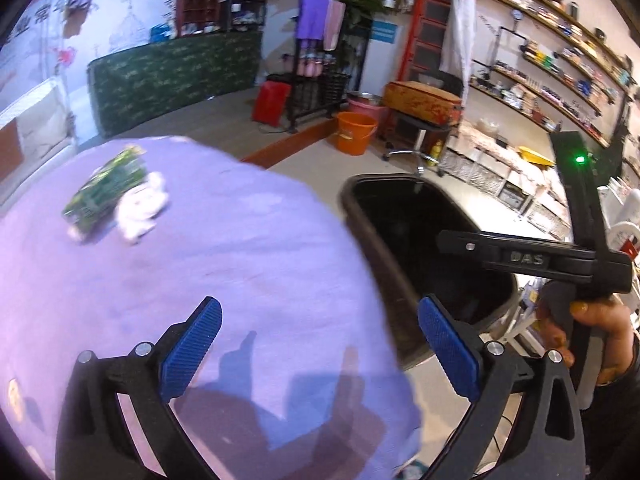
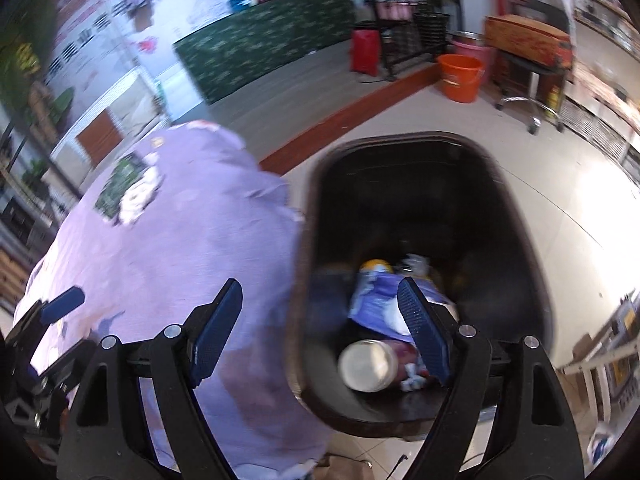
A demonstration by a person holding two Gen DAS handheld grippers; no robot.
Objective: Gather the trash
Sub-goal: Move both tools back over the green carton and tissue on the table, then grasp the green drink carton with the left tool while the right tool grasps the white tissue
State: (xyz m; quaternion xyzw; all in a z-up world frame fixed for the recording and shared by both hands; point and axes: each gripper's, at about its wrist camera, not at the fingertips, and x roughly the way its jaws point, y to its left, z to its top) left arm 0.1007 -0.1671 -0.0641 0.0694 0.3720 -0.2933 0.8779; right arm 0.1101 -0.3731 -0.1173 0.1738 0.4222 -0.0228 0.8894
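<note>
The right gripper (image 2: 320,328) is hanging wide open, holding nothing, over the black bin (image 2: 516,216), which is holding a white-capped bottle (image 2: 368,366) and a blue wrapper (image 2: 380,304). The left gripper (image 1: 320,352) is gaping empty above the purple tablecloth (image 1: 240,248), where a green packet (image 1: 106,192) and crumpled tissue (image 1: 142,208) are lying touching.

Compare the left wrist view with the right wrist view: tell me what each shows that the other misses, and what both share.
Only the left wrist view shows the right tool's handle with its green light, gripped by the right hand, and the wall shelves.

Only the right wrist view shows the bin's contents: a white-lidded jar and a blue-and-white wrapper.

Both show the purple cloth, with the green packet and crumpled white tissue on it, the black bin, the orange bucket, and an open, empty tool: left tool, right tool.
</note>
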